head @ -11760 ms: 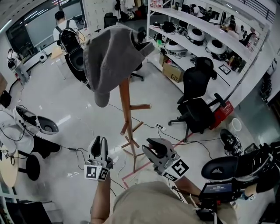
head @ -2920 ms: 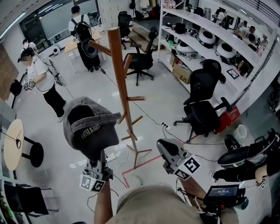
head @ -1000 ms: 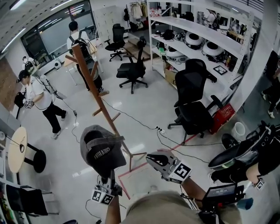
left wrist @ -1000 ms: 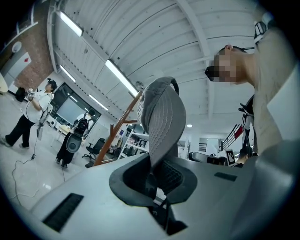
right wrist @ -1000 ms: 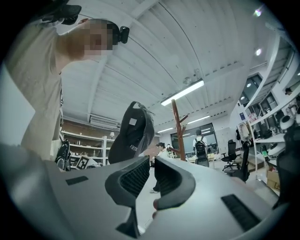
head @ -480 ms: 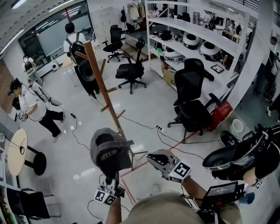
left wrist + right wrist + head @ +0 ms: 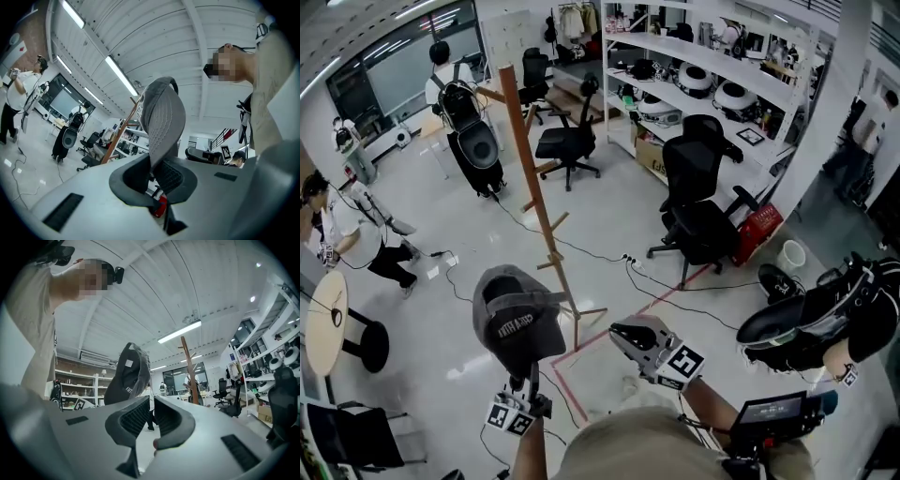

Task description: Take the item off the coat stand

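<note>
A grey cap point(image 7: 517, 319) hangs in the air, pinched by its brim point(image 7: 164, 117) in my left gripper point(image 7: 525, 371), which is shut on it point(image 7: 157, 171). The cap's dark inside with white lettering faces the head view. The wooden coat stand point(image 7: 534, 187) rises behind the cap with bare pegs and nothing hanging on it. It also shows in the left gripper view point(image 7: 123, 135) and the right gripper view point(image 7: 190, 366). My right gripper point(image 7: 621, 332) is held to the right of the cap point(image 7: 129, 373), shut point(image 7: 152, 420) and holding nothing.
Black office chairs point(image 7: 701, 211) stand in front of white shelves point(image 7: 712, 75) on the right. Two people point(image 7: 337, 234) stand at the far left near a round table point(image 7: 323, 323). Red tape point(image 7: 581, 361) and cables point(image 7: 647, 281) lie on the floor by the stand's feet.
The cap stays in my left gripper. Both grippers and the view have shifted sideways, so the coat stand now appears upright and a little farther behind the cap.
</note>
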`<state>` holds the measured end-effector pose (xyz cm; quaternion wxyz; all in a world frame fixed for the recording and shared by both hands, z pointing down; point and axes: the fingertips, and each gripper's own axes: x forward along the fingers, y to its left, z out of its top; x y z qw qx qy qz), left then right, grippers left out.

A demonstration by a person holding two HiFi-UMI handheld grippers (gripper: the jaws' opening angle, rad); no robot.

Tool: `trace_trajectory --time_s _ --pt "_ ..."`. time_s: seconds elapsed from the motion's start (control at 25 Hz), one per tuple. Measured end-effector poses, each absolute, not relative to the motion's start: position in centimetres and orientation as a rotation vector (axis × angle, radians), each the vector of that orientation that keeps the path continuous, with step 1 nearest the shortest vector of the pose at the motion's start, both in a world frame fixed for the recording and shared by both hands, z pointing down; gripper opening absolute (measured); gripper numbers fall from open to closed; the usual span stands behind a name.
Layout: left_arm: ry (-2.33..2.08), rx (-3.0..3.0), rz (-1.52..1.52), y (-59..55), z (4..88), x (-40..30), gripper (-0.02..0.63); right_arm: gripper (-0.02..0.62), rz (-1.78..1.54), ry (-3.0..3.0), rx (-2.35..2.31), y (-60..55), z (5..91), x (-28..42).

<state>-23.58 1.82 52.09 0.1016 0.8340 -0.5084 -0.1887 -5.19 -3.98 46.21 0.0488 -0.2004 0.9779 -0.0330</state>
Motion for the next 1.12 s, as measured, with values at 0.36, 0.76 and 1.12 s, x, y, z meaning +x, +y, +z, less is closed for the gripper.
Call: trace_trajectory --time_s 0.36,0.76,1.12 --pt "-1.437 2.453 -0.574 6.1 54.7 -24.6 0.034 0.035 -0.191 2.849 -0.718 -0.3 46.4 -5.3" --pt "-1.478 2.343 -0.587 7.3 57.6 -27.8 0.034 0.035 -0.363 2.852 -0.718 -0.5 50.3 -7.3" --pt "-1.484 2.33 -0.575 5.8 56.6 -26.0 0.034 0.035 -0.384 2.861 -0.694 -2.6 49.2 -7.3"
